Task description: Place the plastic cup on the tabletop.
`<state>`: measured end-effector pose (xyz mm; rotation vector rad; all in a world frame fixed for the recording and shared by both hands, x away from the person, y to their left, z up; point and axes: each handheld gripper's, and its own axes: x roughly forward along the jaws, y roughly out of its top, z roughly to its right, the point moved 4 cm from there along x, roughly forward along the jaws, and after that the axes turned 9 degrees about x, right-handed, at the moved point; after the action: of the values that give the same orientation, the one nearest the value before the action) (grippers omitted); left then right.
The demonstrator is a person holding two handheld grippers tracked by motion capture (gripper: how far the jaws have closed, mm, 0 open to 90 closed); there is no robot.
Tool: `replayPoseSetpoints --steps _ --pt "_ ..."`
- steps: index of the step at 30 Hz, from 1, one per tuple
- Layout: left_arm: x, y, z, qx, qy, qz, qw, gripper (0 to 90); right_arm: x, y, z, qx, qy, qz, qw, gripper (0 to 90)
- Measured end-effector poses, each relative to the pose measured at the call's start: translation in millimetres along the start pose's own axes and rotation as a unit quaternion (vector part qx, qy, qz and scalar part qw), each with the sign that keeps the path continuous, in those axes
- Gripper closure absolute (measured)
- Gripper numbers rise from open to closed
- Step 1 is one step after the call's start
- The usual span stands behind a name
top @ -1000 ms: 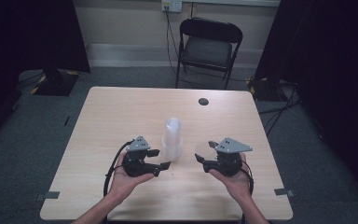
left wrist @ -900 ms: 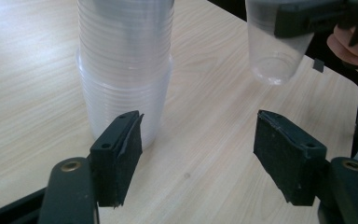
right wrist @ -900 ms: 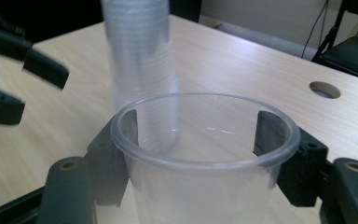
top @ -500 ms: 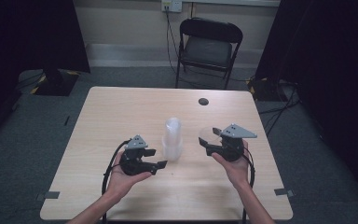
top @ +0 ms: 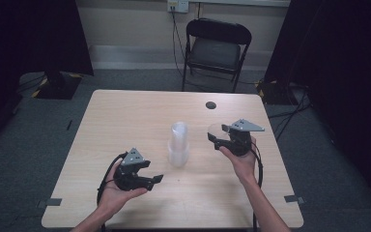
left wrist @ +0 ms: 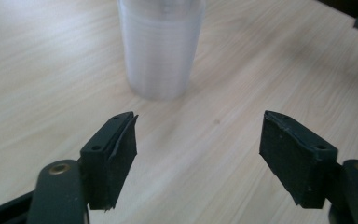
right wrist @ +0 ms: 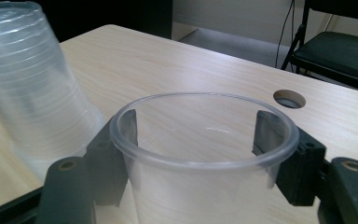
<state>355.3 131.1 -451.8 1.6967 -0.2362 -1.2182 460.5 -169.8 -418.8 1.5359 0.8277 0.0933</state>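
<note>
A stack of clear plastic cups [top: 178,142] stands upside down mid-table; it also shows in the left gripper view [left wrist: 161,46] and the right gripper view [right wrist: 28,84]. My right gripper [top: 216,137] is to the right of the stack, raised, shut on a single clear cup [top: 216,129]. In its own view the jaws press the wall of that cup [right wrist: 205,154] from both sides, rim up. My left gripper [top: 155,180] is near the front, left of the stack. Its jaws [left wrist: 200,154] have just been opening, with only bare table between them.
The wooden table [top: 125,121] has a round cable hole [top: 210,105] near its far right edge, also seen in the right gripper view [right wrist: 289,98]. A black folding chair [top: 216,48] stands beyond the table. Dark curtains flank the room.
My right hand has carried the single cup toward the table's far side. My left hand has drawn back from the stack toward the front left.
</note>
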Motion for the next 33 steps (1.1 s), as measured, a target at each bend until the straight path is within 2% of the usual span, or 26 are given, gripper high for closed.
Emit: replayPoseSetpoints --steps 3,5,6,12,17,19,22,26,28,33 --pt "2.0 -7.2 1.4 -0.007 -0.005 0.002 1.0000 26.2 7.5 2.6 4.3 0.007 -0.005 0.000 1.0000 30.8" --pt "1.3 -9.9 0.8 0.007 -0.001 0.000 1.0000 26.2 13.4 3.2 7.8 0.009 -0.009 0.000 0.9999 30.8" --pt "0.6 -10.7 0.5 0.006 0.003 0.001 1.0000 26.0 17.5 2.5 9.6 0.012 -0.012 -0.002 0.9999 30.7" --pt "-1.1 -12.5 -3.6 -0.008 0.000 0.009 0.9999 21.6 39.6 -7.3 14.8 0.025 -0.014 -0.017 0.9995 30.3" --pt "2.5 -17.6 -8.3 -0.018 0.000 -0.003 0.9998 19.6 54.0 -11.5 19.8 0.033 -0.010 -0.008 0.9994 30.2" --pt "3.1 -19.1 -8.2 -0.020 -0.002 -0.017 0.9997 19.6 60.1 -13.1 22.9 0.032 -0.019 -0.009 0.9993 30.2" --pt "3.1 -20.1 -6.4 -0.017 0.000 -0.018 0.9997 20.1 68.4 -15.8 29.4 0.039 -0.030 -0.014 0.9987 29.9" --pt "1.7 -21.0 -7.0 -0.016 0.001 -0.018 0.9997 21.7 76.0 -19.9 36.6 0.051 -0.041 -0.019 0.9976 28.5" --pt "1.5 -21.7 -7.4 -0.019 0.000 -0.019 0.9996 21.9 77.2 -22.6 37.5 0.060 -0.038 -0.022 0.9972 28.1" --pt "1.9 -23.7 -9.3 -0.022 0.002 -0.021 0.9995 22.0 72.6 -26.9 36.1 0.052 -0.037 -0.024 0.9977 28.4"
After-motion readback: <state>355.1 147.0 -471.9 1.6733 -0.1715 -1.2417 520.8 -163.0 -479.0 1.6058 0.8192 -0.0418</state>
